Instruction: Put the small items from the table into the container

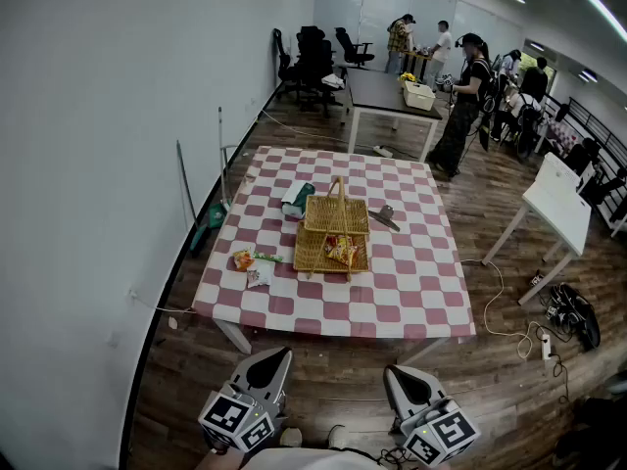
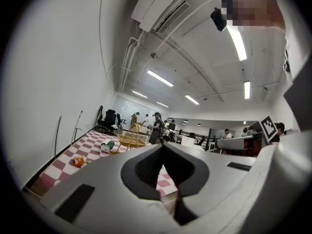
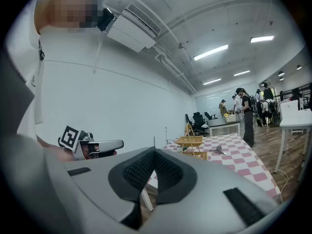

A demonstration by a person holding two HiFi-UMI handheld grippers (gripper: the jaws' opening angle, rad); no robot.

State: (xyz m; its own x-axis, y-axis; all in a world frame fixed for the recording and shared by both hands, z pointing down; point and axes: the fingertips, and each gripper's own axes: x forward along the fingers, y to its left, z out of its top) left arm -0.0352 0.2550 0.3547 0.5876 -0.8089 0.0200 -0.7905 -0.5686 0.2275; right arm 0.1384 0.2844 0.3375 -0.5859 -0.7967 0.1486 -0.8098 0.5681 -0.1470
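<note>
Your left hand-held gripper (image 1: 273, 358) and right hand-held gripper (image 1: 401, 373) are both closed and empty, short of the bench (image 1: 411, 302). The basket (image 1: 333, 233) sits mid-bench, long axis running away from you, with 1 packet (image 1: 341, 251) inside; other items (image 1: 297, 201) lie beside it.

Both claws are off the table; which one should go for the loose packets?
Left, likely. The orange snack packet and white packet lie near the front-left edge of the table, ahead of the left claw. The right claw sits right of the basket. Both are shut, empty.
</note>
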